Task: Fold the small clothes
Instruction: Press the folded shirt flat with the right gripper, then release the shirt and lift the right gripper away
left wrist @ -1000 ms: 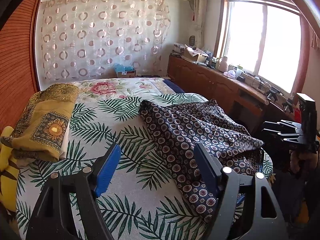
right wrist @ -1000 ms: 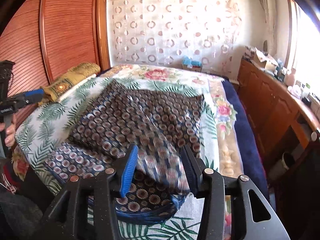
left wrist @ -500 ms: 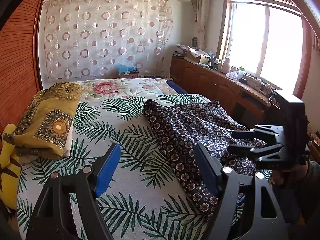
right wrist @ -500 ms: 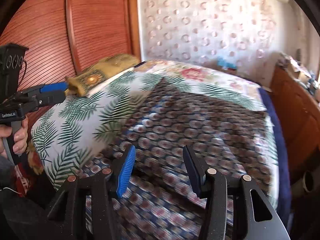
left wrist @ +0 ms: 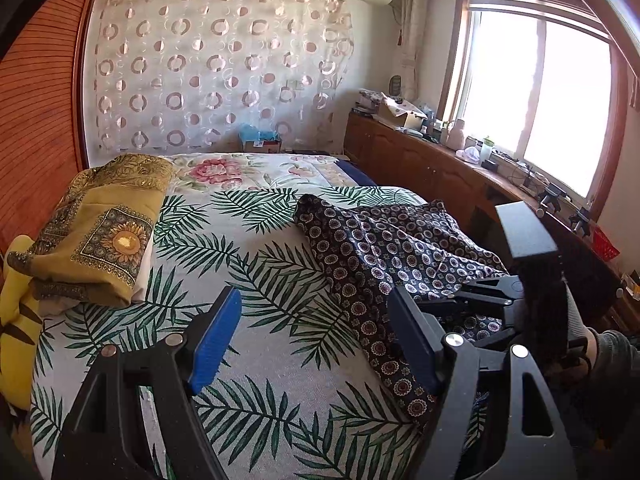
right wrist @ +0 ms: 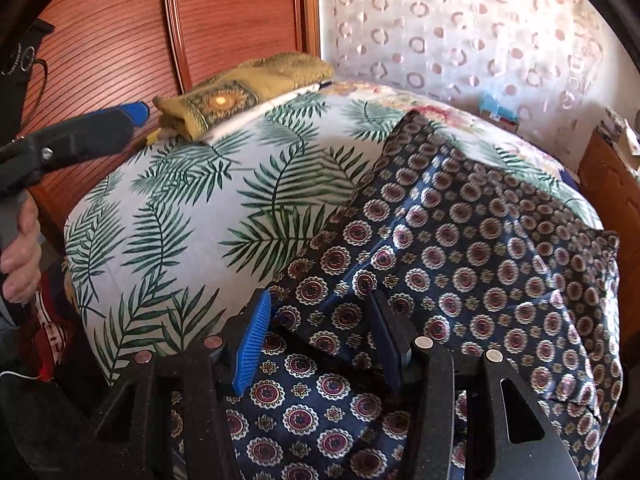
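Bed [left wrist: 280, 368]: covered by a white sheet printed with green palm fronds; a floral quilt lies at its far end.

Navy patterned garment [right wrist: 460, 248]: dark blue cloth with red-and-white medallions, spread in loose folds over the window side of the bed, its near portion draping over the bed's front edge. In the left wrist view it lies to the right [left wrist: 380, 248].

Folded ochre cloth [left wrist: 104, 232]: mustard fabric with a sunflower panel, stacked on paler items at the bed's wardrobe side, well apart from the garment.

Left hand-held gripper [left wrist: 316, 344]: jaws spread wide, nothing between the blue pads, hovering above bare sheet just beside the garment's edge. The right wrist view shows it from the side [right wrist: 132, 114], a hand [right wrist: 20, 248] around its handle.

Right hand-held gripper [right wrist: 320, 336]: jaws partly apart, poised low over a fold of the garment at the front edge; cloth fills the gap between the pads, and whether the pads press on it cannot be told.

Background: wooden wardrobe doors [right wrist: 120, 40], circle-patterned curtain [left wrist: 216, 68], cluttered wooden cabinet [left wrist: 420, 160] under a bright window [left wrist: 540, 100].
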Motion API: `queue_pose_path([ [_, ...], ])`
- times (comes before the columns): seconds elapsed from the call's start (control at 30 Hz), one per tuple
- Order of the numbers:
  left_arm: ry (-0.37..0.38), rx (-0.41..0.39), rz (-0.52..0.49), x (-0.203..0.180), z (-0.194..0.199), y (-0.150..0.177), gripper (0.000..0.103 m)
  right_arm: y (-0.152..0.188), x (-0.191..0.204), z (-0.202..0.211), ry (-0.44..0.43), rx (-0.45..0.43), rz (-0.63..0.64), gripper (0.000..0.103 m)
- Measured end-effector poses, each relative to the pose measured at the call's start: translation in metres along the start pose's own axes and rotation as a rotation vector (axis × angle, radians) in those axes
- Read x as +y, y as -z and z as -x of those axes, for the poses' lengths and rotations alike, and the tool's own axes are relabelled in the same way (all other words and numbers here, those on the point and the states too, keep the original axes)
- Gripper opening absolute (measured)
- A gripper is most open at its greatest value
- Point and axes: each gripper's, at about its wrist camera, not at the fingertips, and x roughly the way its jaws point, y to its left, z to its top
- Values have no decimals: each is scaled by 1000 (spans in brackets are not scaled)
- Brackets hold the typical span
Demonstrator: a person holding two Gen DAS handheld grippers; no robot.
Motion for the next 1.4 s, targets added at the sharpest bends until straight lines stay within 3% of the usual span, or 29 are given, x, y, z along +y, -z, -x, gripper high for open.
queue_pose_path([
  [0.43,7,4,0,-1,-2,2,76,-2,14,-26,78,17,49,50],
  [0.47,7,4,1,-1,-2,3,76,-1,15,-26,77,15,49,45],
  [0.53,7,5,0,-1,-2,3,76,-1,15,-26,61,16,53,9],
  [0.6,7,6,-2,-1,-2,2,76,-1,13,-23,57,20,45,6],
  [0.8,10,9,-4,0,-2,4,76,-20,-19,28,116,-105,27,5],
  [0.97,18,19,-9,-3,-6,5,76,-48,-72,60,269,-157,0,5],
  [1.17,22,30,-24,-9,-10,4,76,-76,-141,52,419,-120,-65,5],
  [1.37,26,44,-28,-11,-14,5,76,-88,-187,22,459,-92,-209,5],
  [1.4,26,47,-29,-12,-15,6,76,-91,-189,17,462,-83,-224,12],
])
